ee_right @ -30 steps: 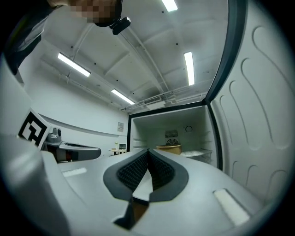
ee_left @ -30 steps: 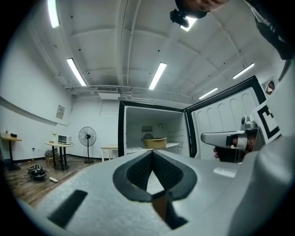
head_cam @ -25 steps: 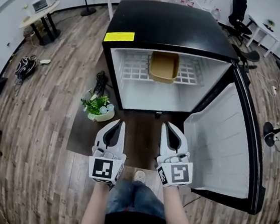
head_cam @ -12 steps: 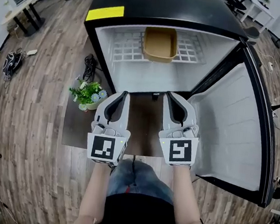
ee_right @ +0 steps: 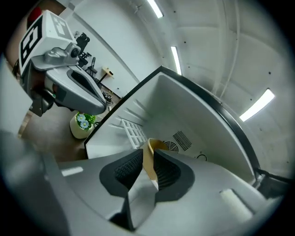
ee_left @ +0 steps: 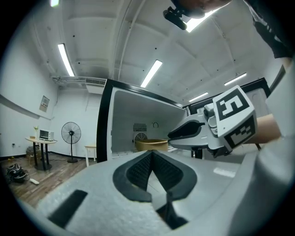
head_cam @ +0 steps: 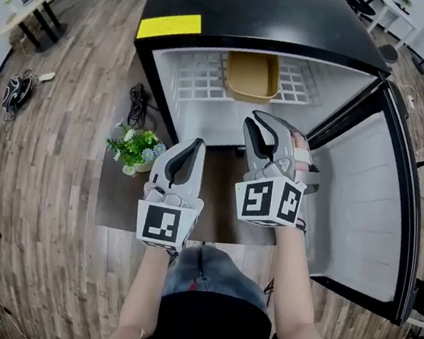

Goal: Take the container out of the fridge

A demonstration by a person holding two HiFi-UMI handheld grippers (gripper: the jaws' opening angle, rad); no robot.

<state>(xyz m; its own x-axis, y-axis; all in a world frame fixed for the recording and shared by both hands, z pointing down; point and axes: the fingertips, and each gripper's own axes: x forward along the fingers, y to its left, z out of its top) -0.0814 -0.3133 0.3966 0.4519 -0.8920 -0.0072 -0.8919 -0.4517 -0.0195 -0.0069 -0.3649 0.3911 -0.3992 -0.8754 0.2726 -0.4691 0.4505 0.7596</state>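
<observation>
A tan open-top container (head_cam: 251, 76) sits on the white wire shelf (head_cam: 199, 83) at the back of the open black fridge (head_cam: 269, 15). My right gripper (head_cam: 255, 117) is raised in front of the fridge opening and points at the container, still well short of it. Its jaws are opening with nothing between them; in the right gripper view the container (ee_right: 150, 152) shows far off through the gap of the right gripper (ee_right: 148, 156). My left gripper (head_cam: 197, 143) hangs lower and to the left, shut and empty. In the left gripper view its closed tips (ee_left: 151, 154) point towards the container (ee_left: 151, 144).
The fridge door (head_cam: 362, 199) stands wide open on the right. A potted plant (head_cam: 134, 150) stands on a dark mat (head_cam: 117, 192) left of the fridge, with cables (head_cam: 136, 102) behind it. A yellow sticker (head_cam: 170, 26) marks the fridge top.
My right gripper has risen and moved forward towards the fridge opening, and its jaws have parted. The left gripper has stayed low and shut.
</observation>
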